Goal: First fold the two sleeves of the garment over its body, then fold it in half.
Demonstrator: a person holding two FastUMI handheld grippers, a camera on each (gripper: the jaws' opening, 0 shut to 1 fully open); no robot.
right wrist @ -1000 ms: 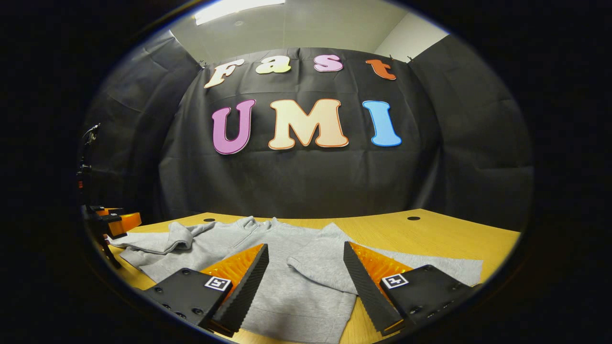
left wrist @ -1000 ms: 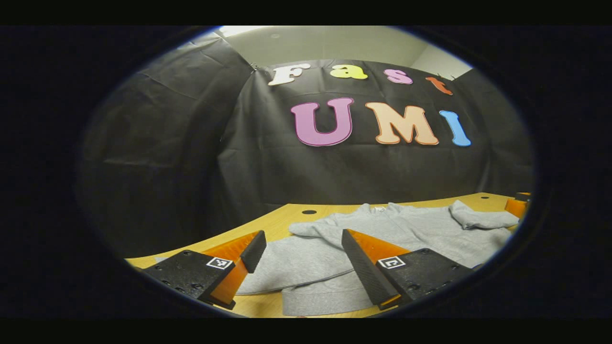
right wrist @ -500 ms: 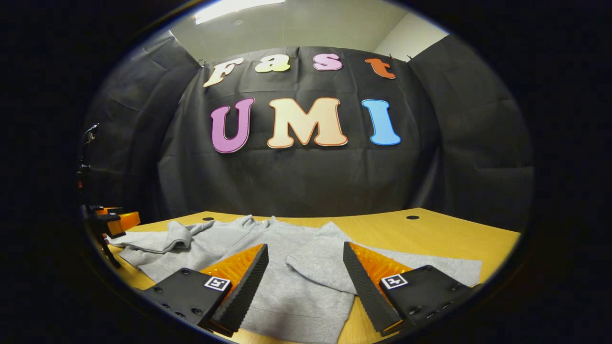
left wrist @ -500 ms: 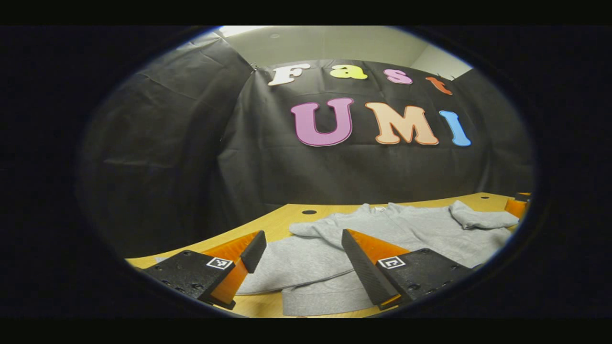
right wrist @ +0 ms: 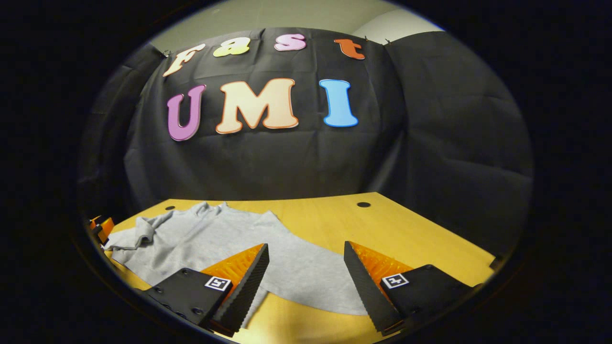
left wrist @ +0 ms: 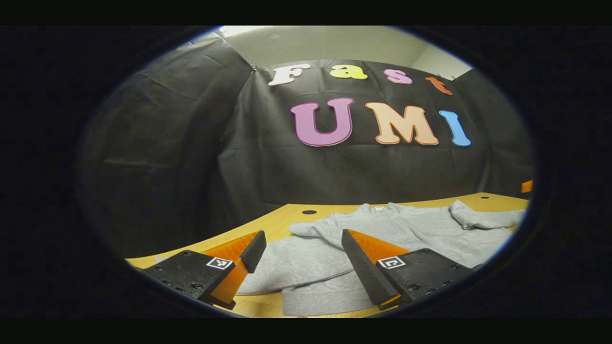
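No legible text, brand or number stands on any object. The only sign-like marks are small square black-and-white fiducial tags — one on each finger mount of the left gripper [left wrist: 301,255], and one on each finger mount of the right gripper [right wrist: 306,267]. Their patterns carry no readable characters. The grey garment [left wrist: 382,229] bears no readable label.

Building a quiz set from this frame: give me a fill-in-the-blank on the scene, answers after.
1. The sweatshirt is ____ in colour.
2. It lies on a ____ table.
3. Both the left claw and the right claw are ____.
4. Each claw holds ____.

Missing words: grey; wooden; open; nothing
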